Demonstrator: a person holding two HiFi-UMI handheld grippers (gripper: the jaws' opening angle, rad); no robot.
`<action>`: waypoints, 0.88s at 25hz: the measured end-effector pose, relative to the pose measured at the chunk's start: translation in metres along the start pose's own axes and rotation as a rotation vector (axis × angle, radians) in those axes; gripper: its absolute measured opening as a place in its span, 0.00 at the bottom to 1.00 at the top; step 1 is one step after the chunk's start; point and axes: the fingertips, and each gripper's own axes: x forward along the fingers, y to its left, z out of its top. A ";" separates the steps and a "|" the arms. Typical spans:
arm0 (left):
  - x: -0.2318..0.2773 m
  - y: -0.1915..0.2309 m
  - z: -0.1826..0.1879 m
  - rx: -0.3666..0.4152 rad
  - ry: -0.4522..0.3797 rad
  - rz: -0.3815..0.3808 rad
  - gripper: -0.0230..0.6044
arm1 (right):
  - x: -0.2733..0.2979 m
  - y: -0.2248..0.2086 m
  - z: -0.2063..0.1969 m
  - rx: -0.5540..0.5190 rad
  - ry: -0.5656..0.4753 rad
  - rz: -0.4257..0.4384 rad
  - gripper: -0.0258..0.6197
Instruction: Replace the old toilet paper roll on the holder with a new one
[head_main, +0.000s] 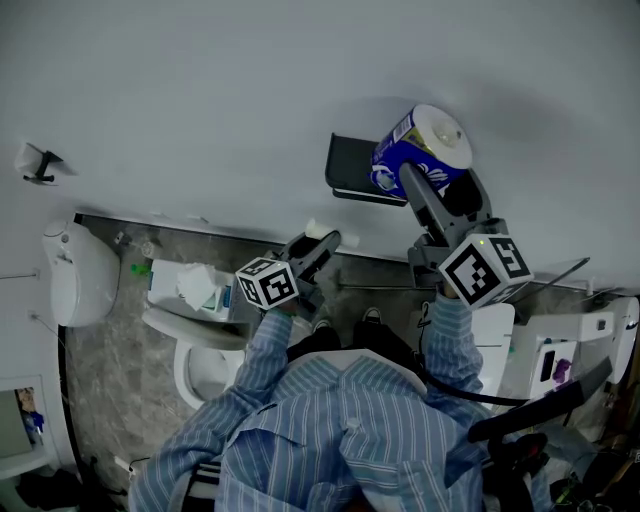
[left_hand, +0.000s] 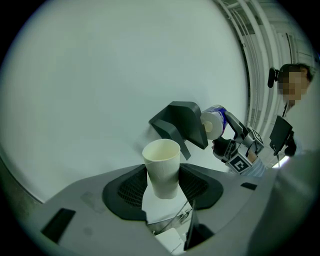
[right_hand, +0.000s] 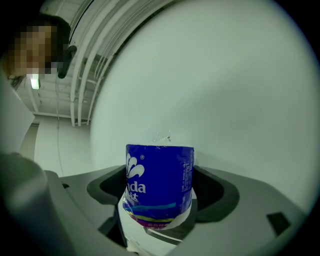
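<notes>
At the lower centre of the left gripper view, the left gripper (left_hand: 162, 189) has its jaws closed on a pale cardboard tube (left_hand: 161, 165), which stands upright between them. In the head view's upper centre, the dark holder (head_main: 352, 168) hangs on the wall (head_main: 200, 100). Just to the right, the right gripper (head_main: 428, 185) clamps the blue-wrapped new roll (head_main: 425, 148) against the holder's right end.

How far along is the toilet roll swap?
Done: the empty tube is off the holder, held between the jaws of the left gripper. In hand: the right gripper carries the blue-wrapped new roll beside the holder. Left: mounting it.
</notes>
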 end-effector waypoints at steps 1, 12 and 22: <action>0.002 -0.001 -0.002 0.000 0.004 -0.004 0.35 | -0.007 -0.004 0.004 0.026 -0.019 -0.001 0.66; 0.009 0.009 -0.008 -0.013 0.052 -0.031 0.35 | -0.054 -0.061 -0.001 0.171 -0.070 -0.179 0.66; 0.008 -0.001 -0.013 0.001 0.062 -0.028 0.35 | -0.088 -0.101 -0.055 0.461 -0.067 -0.232 0.66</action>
